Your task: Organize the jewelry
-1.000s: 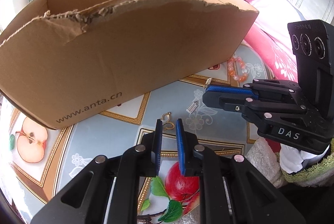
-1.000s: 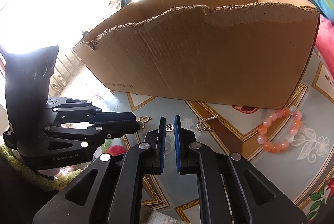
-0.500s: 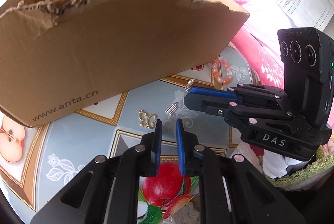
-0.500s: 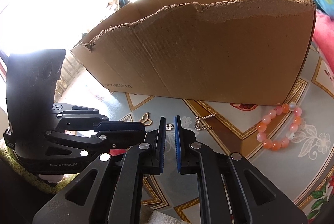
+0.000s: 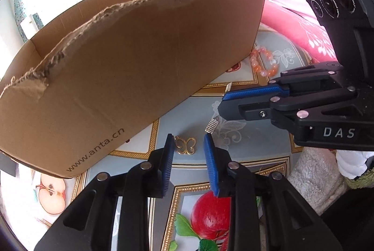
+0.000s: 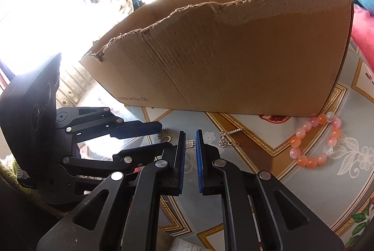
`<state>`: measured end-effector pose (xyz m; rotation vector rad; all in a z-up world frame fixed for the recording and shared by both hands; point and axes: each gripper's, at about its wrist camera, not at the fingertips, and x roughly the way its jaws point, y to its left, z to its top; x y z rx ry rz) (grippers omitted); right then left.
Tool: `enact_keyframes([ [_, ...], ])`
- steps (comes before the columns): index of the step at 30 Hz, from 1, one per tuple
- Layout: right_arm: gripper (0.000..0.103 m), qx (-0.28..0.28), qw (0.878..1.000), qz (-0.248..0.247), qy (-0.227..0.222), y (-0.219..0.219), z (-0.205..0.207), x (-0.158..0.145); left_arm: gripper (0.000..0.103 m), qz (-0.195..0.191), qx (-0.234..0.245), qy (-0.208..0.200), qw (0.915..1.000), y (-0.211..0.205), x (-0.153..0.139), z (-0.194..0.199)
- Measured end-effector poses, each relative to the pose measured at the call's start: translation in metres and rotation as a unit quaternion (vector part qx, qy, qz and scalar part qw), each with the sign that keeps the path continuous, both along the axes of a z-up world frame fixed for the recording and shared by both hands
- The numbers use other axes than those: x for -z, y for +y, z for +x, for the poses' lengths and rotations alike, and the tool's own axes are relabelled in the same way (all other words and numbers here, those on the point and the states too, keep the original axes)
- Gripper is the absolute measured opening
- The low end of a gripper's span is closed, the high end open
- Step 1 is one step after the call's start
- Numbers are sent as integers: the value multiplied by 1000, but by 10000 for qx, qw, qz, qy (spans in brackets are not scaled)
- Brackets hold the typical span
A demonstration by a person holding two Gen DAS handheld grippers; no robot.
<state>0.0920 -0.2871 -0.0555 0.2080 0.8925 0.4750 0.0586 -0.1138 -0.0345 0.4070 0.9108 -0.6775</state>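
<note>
A gold butterfly charm (image 5: 185, 145) lies flat on the patterned tablecloth, just ahead of my left gripper (image 5: 188, 140). Its jaws are opening, and the pads stand either side of the charm without touching it. My right gripper (image 6: 189, 136) hovers low with its blue pads almost together and nothing between them. A small silver rectangular charm (image 6: 189, 143) lies on the cloth just past its tips. A silver toggle chain (image 6: 228, 138) and an orange-pink bead bracelet (image 6: 315, 141) lie further right. The torn cardboard box (image 5: 140, 68) stands behind them all.
The box's tall front wall (image 6: 233, 59) stands close behind the jewelry. The two grippers sit close together, side by side. A pink quilt (image 5: 303, 28) lies to the right of the tablecloth (image 5: 233, 204), which is printed with fruit. A fuzzy sleeve cuff (image 5: 313, 169) shows under the right gripper.
My left gripper rolled and its jaws widened from nearly closed. The butterfly charm now sits in line with the gap between its tips. The right gripper stayed still.
</note>
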Motion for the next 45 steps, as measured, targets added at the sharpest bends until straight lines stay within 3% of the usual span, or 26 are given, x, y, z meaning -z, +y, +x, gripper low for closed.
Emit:
enact_keyframes([
  [4, 9, -16, 10000, -11, 0, 0, 0, 1, 23, -14, -60, 62, 10000, 0, 0, 6],
  [6, 9, -16, 10000, -10, 1, 0, 1, 1, 15, -13, -32, 57, 10000, -1, -1, 7],
  [13, 9, 12, 10000, -23, -32, 0, -1, 0, 15, -20, -15, 58, 10000, 2, -1, 6],
  [24, 9, -60, 9999, -105, -77, 9, -3, -3, 15, -665, -266, 309, 9970, 34, -13, 9],
  [29, 9, -26, 9998, -193, -67, 13, -4, -2, 15, -731, -239, 220, 9968, 40, -18, 6],
  [30, 9, -27, 9996, -268, -64, 16, -4, -2, 15, -723, -243, 201, 9969, 41, -18, 5],
  [34, 27, -92, 9980, -626, -82, 32, -6, 1, 15, -739, -307, 178, 9966, 48, -22, 5],
  [45, 28, -158, 9809, -1881, -470, 82, -5, 15, 15, -837, -515, 219, 9949, 50, -17, 10],
])
